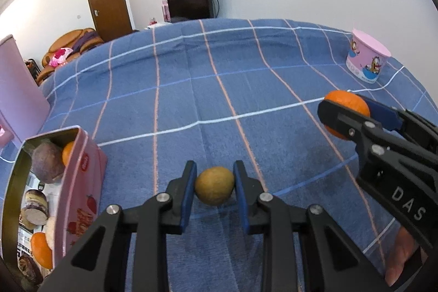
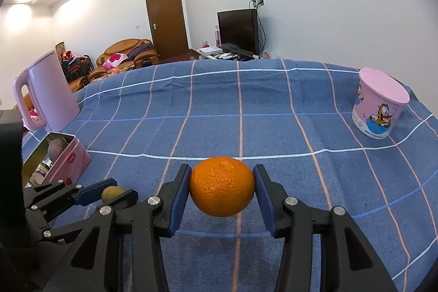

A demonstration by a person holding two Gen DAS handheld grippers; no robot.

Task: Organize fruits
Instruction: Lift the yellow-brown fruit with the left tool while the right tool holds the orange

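My left gripper (image 1: pixel 215 174) is shut on a small yellow-brown fruit (image 1: pixel 215 186), its blue pads pressing both sides just above the blue checked cloth (image 1: pixel 219 86). In the right wrist view the same gripper (image 2: pixel 109 194) and fruit (image 2: pixel 111 190) sit at the lower left. My right gripper (image 2: pixel 221 178) is shut on an orange (image 2: pixel 221 186), held clear of the cloth; in the left wrist view this gripper (image 1: pixel 353 114) and its orange (image 1: pixel 345 100) are at the right. An open pink tin (image 1: pixel 82 182) at the left holds purple-brown fruits and oranges.
A pink lidded cartoon cup (image 2: pixel 380 108) stands at the far right of the table. A pink jug (image 2: pixel 49 92) stands at the far left, behind the tin (image 2: pixel 71 163). Beyond the table are a sofa, a door and a television.
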